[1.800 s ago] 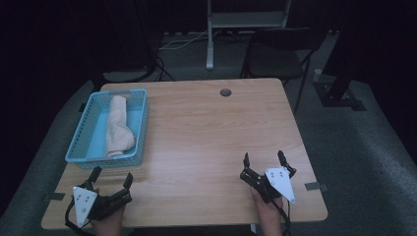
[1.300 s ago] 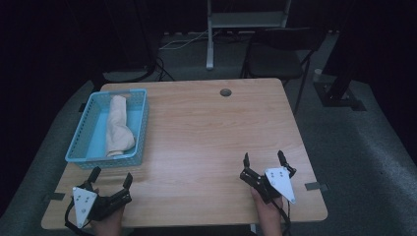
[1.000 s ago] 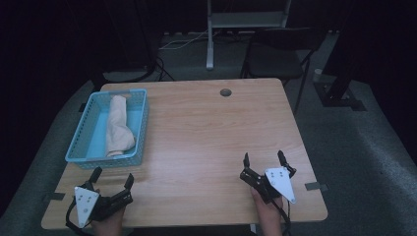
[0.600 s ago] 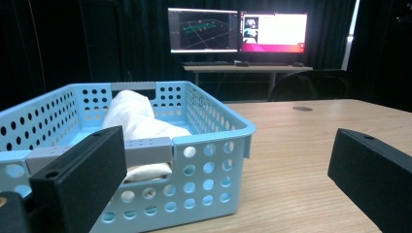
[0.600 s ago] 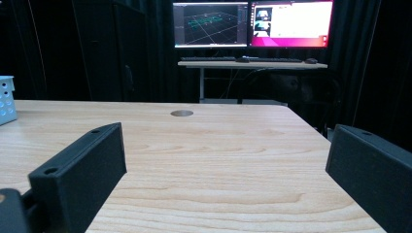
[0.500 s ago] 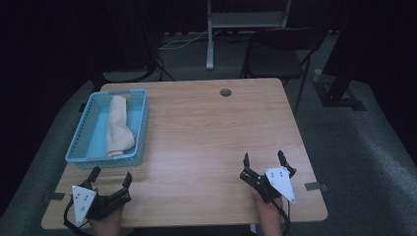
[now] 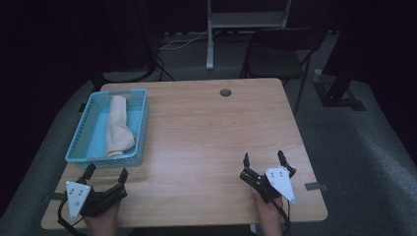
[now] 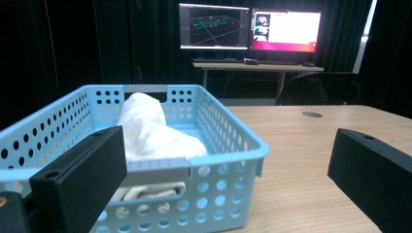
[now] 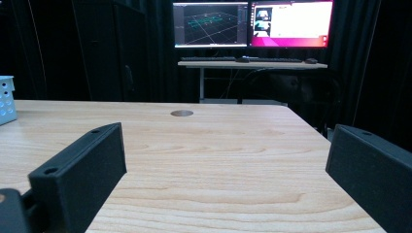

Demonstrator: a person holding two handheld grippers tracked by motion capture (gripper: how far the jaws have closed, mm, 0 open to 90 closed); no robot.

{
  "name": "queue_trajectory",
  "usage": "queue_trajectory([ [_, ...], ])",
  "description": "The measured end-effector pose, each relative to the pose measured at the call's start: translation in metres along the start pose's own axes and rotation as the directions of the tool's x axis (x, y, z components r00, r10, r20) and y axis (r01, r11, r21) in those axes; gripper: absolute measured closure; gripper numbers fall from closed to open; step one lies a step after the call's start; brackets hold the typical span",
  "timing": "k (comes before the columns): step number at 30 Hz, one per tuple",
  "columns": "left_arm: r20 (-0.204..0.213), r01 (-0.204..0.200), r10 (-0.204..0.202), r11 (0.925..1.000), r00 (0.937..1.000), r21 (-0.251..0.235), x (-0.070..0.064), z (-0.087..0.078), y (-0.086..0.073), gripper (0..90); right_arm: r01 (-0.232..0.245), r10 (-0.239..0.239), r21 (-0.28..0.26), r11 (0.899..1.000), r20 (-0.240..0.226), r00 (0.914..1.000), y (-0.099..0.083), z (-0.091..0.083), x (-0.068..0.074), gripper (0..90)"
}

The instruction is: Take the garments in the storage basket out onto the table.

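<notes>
There, the left gripper sat spread just before the blue basket holding a rolled cloth; the right gripper rested spread on the surface, well apart.

On the worktop, the basket sits along the left edge, reaching from near the far left corner toward the near one. A rolled cloth lies inside it, lengthwise, its far end close to the basket's far wall. The left gripper rests at the near left corner, just before the basket's near wall (jaws spread wide and pointing at it). The right gripper rests near the near right corner, well apart from the basket. A small round hole lies by the far edge, about midway. Beyond the far edge stand a chair and a desk with monitors.
</notes>
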State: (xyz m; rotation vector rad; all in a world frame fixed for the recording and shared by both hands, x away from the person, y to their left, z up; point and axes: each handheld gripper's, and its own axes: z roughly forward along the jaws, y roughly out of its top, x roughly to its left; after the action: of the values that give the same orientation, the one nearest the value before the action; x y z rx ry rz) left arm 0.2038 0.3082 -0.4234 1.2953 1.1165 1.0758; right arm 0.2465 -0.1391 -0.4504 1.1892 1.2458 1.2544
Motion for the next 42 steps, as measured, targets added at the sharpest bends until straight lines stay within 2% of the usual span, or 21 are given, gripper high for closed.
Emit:
queue_trajectory([
  [5, 0.000, 0.008, -0.008, 0.9999, 1.0000, 0.009, 0.001, 0.002, 0.006, 0.0, -0.001, 0.001, 0.000, 1.000, 0.000, 1.0000, 0.000, 0.000, 0.000, 0.2],
  [9, 0.016, 0.014, -0.014, 0.9998, 0.9998, 0.011, 0.000, 0.004, 0.011, 0.0, 0.000, 0.000, 0.000, 1.000, 0.000, 1.0000, 0.000, 0.000, 0.000, 0.2],
  [14, 0.020, 0.010, -0.010, 0.9999, 0.9998, 0.001, 0.000, 0.006, 0.022, 0.0, 0.000, 0.000, 0.000, 1.000, 0.000, 1.0000, 0.000, 0.000, 0.000, 0.2],
  [20, 0.024, 0.020, -0.020, 0.9996, 0.9995, 0.021, 0.001, 0.010, 0.032, 0.1, -0.001, 0.001, 0.000, 1.000, 0.000, 1.0000, 0.000, 0.000, 0.000, 0.2],
  [28, 0.015, 0.021, -0.021, 0.9990, 0.9997, 0.040, 0.003, 0.016, 0.040, 0.0, 0.000, 0.000, 0.000, 1.000, 0.000, 1.0000, 0.000, 0.000, 0.000, 0.2],
  [32, 0.013, 0.004, -0.005, 0.9987, 0.9999, 0.050, 0.004, 0.019, 0.044, 0.1, 0.000, 0.000, 0.000, 1.000, 0.000, 1.0000, 0.000, 0.000, 0.000, 0.2],
  [37, 0.012, 0.027, -0.027, 0.9978, 0.9996, 0.060, 0.007, 0.026, 0.049, 0.1, 0.001, -0.001, 0.001, 1.000, 0.000, 1.0000, 0.000, 0.000, 0.000, 0.2],
  [42, -0.001, 0.026, -0.026, 0.9977, 0.9997, 0.062, 0.009, 0.033, 0.054, 0.0, 0.000, 0.000, 0.000, 1.000, 0.000, 1.0000, 0.000, 0.000, 0.000, 0.2],
])
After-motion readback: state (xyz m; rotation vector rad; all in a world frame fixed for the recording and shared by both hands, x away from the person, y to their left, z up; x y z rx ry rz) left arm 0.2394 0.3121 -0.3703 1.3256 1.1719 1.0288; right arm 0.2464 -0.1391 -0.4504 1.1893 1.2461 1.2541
